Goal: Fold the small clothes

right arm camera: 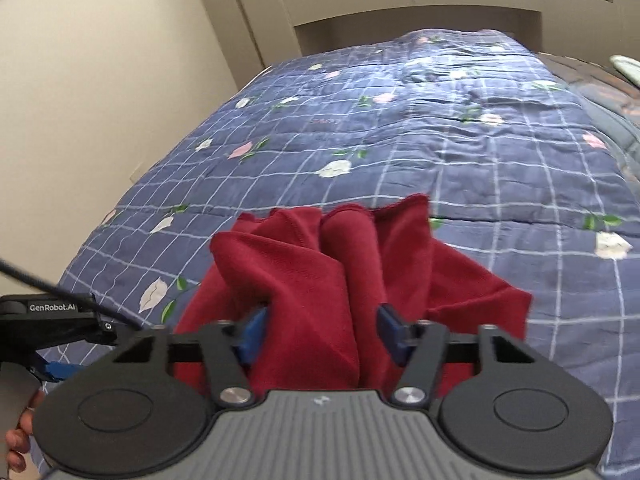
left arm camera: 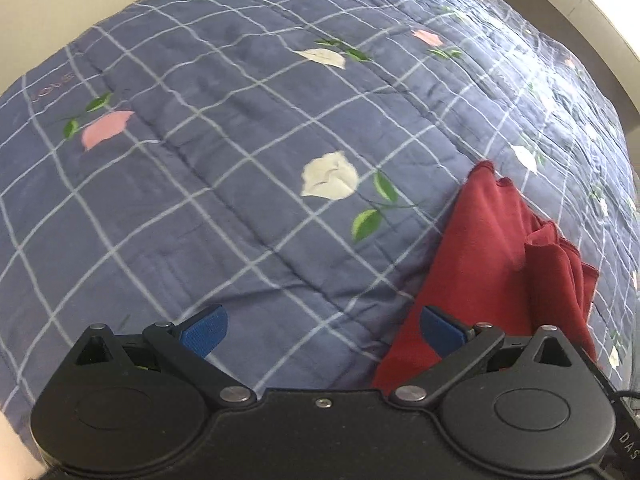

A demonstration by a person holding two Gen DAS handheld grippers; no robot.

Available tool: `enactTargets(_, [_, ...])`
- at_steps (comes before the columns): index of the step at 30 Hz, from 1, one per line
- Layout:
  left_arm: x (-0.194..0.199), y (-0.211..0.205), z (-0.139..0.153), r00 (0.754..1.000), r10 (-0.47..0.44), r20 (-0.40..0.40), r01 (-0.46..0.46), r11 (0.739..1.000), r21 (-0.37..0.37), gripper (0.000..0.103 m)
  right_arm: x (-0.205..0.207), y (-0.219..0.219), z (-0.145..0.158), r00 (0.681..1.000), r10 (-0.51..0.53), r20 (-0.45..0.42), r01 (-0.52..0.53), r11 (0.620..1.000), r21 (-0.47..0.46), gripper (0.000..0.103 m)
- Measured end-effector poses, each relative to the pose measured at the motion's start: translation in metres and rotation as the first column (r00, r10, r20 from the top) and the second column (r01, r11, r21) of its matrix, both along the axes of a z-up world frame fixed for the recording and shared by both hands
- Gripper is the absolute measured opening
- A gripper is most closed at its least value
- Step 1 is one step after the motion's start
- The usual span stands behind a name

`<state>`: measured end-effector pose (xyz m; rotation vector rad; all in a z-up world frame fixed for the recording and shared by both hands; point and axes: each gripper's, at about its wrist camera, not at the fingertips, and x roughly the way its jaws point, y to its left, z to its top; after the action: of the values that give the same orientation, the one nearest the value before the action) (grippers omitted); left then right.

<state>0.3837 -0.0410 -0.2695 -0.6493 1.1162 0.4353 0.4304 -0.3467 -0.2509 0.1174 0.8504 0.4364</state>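
Red garment [right arm camera: 320, 280] bunched in loose folds on the near part of the bed's blue checked quilt [right arm camera: 480, 168], rumpled rather than flat. Right tool [right arm camera: 320, 332] pushed into the cloth, fingers spread with thick folds between; cannot tell whether clamped. Left tool [left arm camera: 322, 330] wide apart, holding nothing, over bare quilt [left arm camera: 240, 152] with the garment [left arm camera: 492, 248] just to its right, right blue pad [left arm camera: 440, 330] in front of the cloth's edge.

We see a bed under a navy checked floral quilt [right arm camera: 460, 152], with a bunched red garment [right arm camera: 304, 280] on it.
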Motion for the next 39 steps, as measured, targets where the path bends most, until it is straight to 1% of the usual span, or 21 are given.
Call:
enactTargets(2, [0.004, -0.004, -0.001, 1.000, -0.014, 0.003, 0.014, 1.000, -0.003, 0.102, -0.003, -0.008, -0.001, 0.999, -0.042, -0.007, 0.042, 0.999, 0.017, 0.053])
enactTargets(5, [0.009, -0.009, -0.003, 0.999, -0.033, -0.001, 0.033, 0.999, -0.006, 0.102, -0.004, -0.024, -0.002, 0.989, -0.144, -0.031, 0.145, 0.989, 0.037, 0.053])
enactTargets(8, [0.013, -0.012, -0.005, 0.999, -0.044, -0.007, 0.044, 0.999, -0.007, 0.102, -0.005, -0.044, -0.003, 0.960, -0.274, -0.059, 0.277, 0.960, 0.047, 0.062])
enactTargets(10, [0.014, -0.013, -0.006, 0.999, -0.048, -0.007, 0.048, 0.999, -0.007, 0.102, -0.005, -0.055, -0.001, 0.947, -0.315, -0.068, 0.319, 0.946, 0.050, 0.066])
enactTargets(12, [0.015, -0.013, -0.007, 0.999, -0.051, -0.009, 0.051, 0.999, -0.008, 0.102, -0.007, -0.065, 0.003, 0.943, -0.326, -0.059, 0.329, 0.942, 0.061, 0.081])
enactTargets(15, [0.015, -0.013, -0.009, 0.999, -0.054, -0.008, 0.054, 0.999, -0.011, 0.102, -0.006, -0.067, 0.007, 0.953, -0.298, -0.050, 0.301, 0.949, 0.089, 0.093])
enactTargets(17, [0.016, -0.014, -0.011, 0.998, -0.058, -0.008, 0.058, 0.998, -0.014, 0.102, -0.002, -0.064, 0.005, 0.960, -0.272, -0.062, 0.277, 0.957, 0.090, 0.096])
enactTargets(19, [0.017, -0.015, -0.012, 0.997, -0.071, -0.004, 0.071, 0.997, -0.019, 0.102, 0.005, -0.059, -0.001, 0.961, -0.262, -0.087, 0.270, 0.958, 0.096, 0.095])
enactTargets(20, [0.017, -0.016, -0.013, 0.997, -0.080, -0.002, 0.080, 0.997, -0.020, 0.102, 0.008, -0.057, -0.005, 0.961, -0.257, -0.105, 0.268, 0.957, 0.109, 0.092])
enactTargets(21, [0.019, -0.018, -0.014, 0.996, -0.091, -0.005, 0.090, 0.996, -0.021, 0.102, 0.009, -0.054, -0.007, 0.960, -0.255, -0.120, 0.268, 0.957, 0.114, 0.084])
enactTargets(22, [0.020, -0.019, -0.016, 0.995, -0.101, -0.008, 0.101, 0.995, -0.021, 0.102, 0.011, -0.051, -0.010, 0.958, -0.254, -0.135, 0.269, 0.957, 0.112, 0.080])
enactTargets(23, [0.021, -0.020, -0.017, 0.994, -0.109, -0.012, 0.108, 0.994, -0.020, 0.102, 0.012, -0.048, -0.012, 0.955, -0.258, -0.149, 0.274, 0.956, 0.102, 0.069])
enactTargets(24, [0.021, -0.021, -0.018, 0.994, -0.112, -0.012, 0.112, 0.994, -0.018, 0.102, 0.012, -0.046, -0.013, 0.953, -0.262, -0.155, 0.278, 0.956, 0.096, 0.053])
enactTargets(25, [0.022, -0.021, -0.018, 0.993, -0.115, -0.008, 0.114, 0.993, -0.017, 0.102, 0.012, -0.045, -0.013, 0.951, -0.266, -0.156, 0.282, 0.955, 0.091, 0.045])
enactTargets(27, [0.022, -0.022, -0.018, 0.993, -0.120, -0.006, 0.119, 0.993, -0.016, 0.102, 0.009, -0.045, -0.010, 0.950, -0.282, -0.138, 0.294, 0.952, 0.080, 0.017])
enactTargets(28, [0.023, -0.022, -0.017, 0.993, -0.122, -0.005, 0.122, 0.992, -0.014, 0.102, 0.007, -0.047, -0.008, 0.950, -0.286, -0.125, 0.298, 0.950, 0.088, 0.012])
enactTargets(30, [0.024, -0.023, -0.016, 0.992, -0.125, -0.002, 0.125, 0.992, -0.012, 0.102, 0.003, -0.054, 0.000, 0.951, -0.294, -0.098, 0.304, 0.946, 0.111, 0.009])
enactTargets(33, [0.026, -0.024, -0.014, 0.991, -0.135, 0.012, 0.135, 0.991, -0.022, 0.102, -0.004, -0.062, 0.010, 0.950, -0.305, -0.069, 0.311, 0.945, 0.101, 0.008])
enactTargets(37, [0.031, -0.032, -0.009, 0.984, -0.168, 0.061, 0.171, 0.984, -0.054, 0.102, -0.011, -0.080, 0.012, 0.932, -0.354, -0.079, 0.360, 0.928, 0.091, 0.008])
enactTargets(39, [0.035, -0.038, -0.008, 0.978, -0.196, 0.071, 0.200, 0.979, -0.051, 0.102, -0.012, -0.088, 0.006, 0.918, -0.383, -0.101, 0.391, 0.917, 0.076, 0.008])
